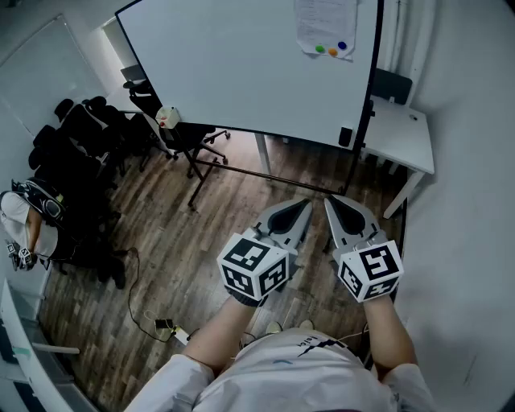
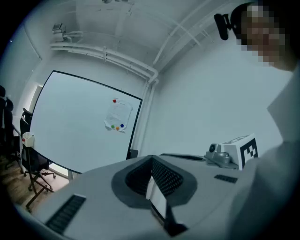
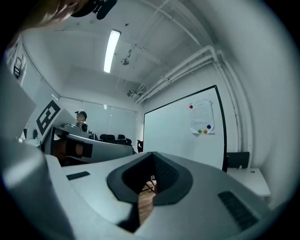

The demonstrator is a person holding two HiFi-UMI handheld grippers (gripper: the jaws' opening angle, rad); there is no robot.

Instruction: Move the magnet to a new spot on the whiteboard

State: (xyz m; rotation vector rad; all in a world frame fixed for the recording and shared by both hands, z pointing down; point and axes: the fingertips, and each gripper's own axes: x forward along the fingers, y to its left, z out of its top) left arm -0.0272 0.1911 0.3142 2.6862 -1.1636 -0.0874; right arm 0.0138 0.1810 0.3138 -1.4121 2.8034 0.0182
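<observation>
Step 1, not begun: left gripper [image 1: 304, 206] & right gripper [image 1: 331, 202] are both squeezed shut on nothing, well away from the whiteboard [image 1: 233, 64] where the magnets [image 1: 332, 51] pin a paper [image 1: 326, 22] by its right edge, so next walk up & open one.

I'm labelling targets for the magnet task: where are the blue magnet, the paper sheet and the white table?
blue magnet [image 1: 342, 46], head view, on its round face.
paper sheet [image 1: 326, 20], head view, on the middle of the sheet.
white table [image 1: 398, 133], head view, on the bare tabletop.
</observation>
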